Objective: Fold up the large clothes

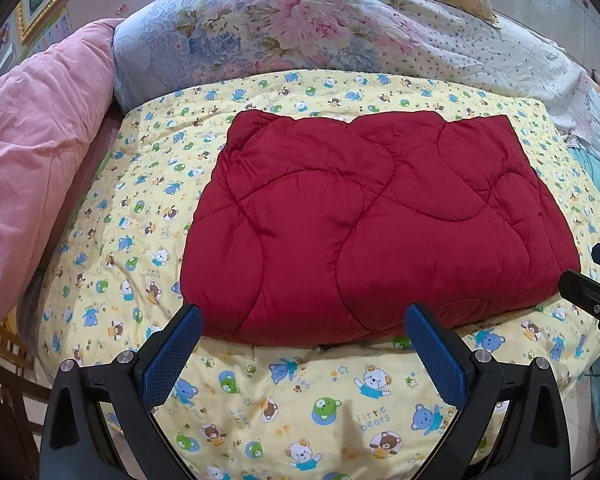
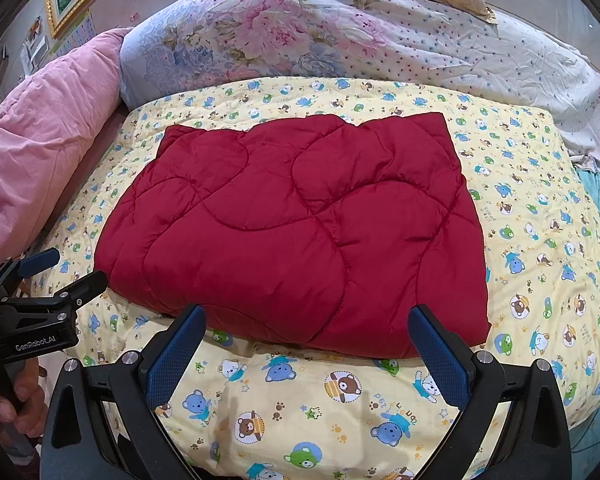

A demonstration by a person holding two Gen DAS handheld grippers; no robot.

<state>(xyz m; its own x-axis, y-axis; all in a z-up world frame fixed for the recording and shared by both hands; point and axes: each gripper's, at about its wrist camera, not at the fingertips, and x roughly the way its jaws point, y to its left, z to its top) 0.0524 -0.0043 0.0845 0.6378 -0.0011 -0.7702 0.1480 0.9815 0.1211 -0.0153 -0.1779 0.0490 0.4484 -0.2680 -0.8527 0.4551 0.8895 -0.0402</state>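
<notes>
Main risk, judged from the lie of things: puffy red quilted garment folded into a thick rectangle, so pinching only the top layer at the near edge likely peels the stack open instead of carrying the whole fold over. Slick padded shell also likely to slip from the blue pads if grabbed shallow. Second risk: snagging the yellow bear-print sheet along with the garment, since the near edge sits flat on it with no gap visible. Uneven lift between the two sides would skew the fold. Left gripper with fingers spread wide, nothing between them, hovering just short of the garment's near edge, toward its near-left corner. Right gripper likewise spread and empty, just short of the near edge, toward the near-right corner; contact with the fabric not certain in either view. Garment lies mid-bed on the bear sheet, well clear of the pink duvet along the bed's left edge and the floral quilt bunched along the far edge.
</notes>
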